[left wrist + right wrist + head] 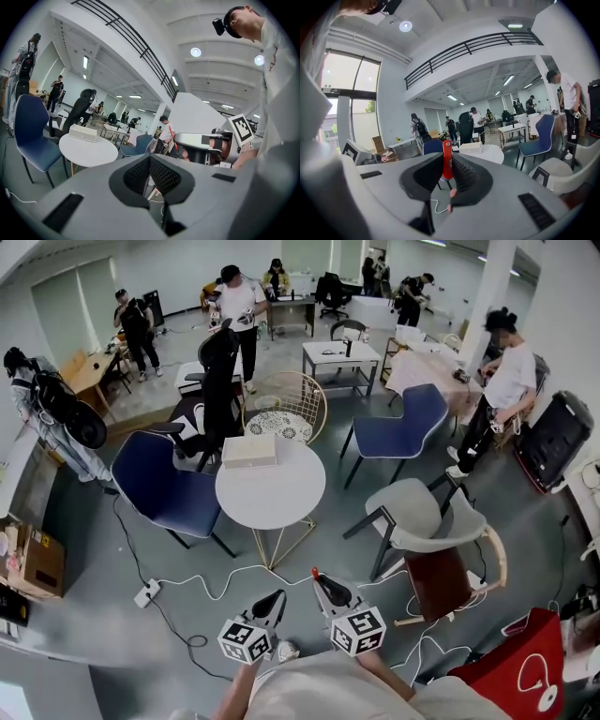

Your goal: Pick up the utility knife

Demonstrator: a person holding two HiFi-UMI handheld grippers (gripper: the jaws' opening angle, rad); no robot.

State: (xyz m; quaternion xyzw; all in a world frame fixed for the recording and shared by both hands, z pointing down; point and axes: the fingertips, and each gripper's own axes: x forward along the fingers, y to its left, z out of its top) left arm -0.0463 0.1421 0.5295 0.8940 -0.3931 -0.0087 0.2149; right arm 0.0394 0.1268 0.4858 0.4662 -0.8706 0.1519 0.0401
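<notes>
Far left in the head view there's a cardboard box (37,563) on the floor. Next comes a blue chair (155,486) pulled up beside the round white table (277,501), with a white power strip (147,593) on the floor in front of the chair. The table has just one pale box (249,451) sitting near its back edge.

Down at the bottom of the frame, the left gripper (272,601) is held out level in front of the person. In the left gripper view (150,159) its jaws are together with nothing in them, only floor and a bit of cable showing through the slit lower down.

Right next to it is the right gripper (319,582), and that one's got the goods. Its jaws are clamped on the red utility knife (446,158), which stands upright between the pads with its top end sticking out above them. From the head view you only catch the red tip of the knife (314,571) poking past the jaws, up in the air and well short of the table.

Further right there's a grey chair (417,512), and a red bag (511,667) in the bottom corner.
</notes>
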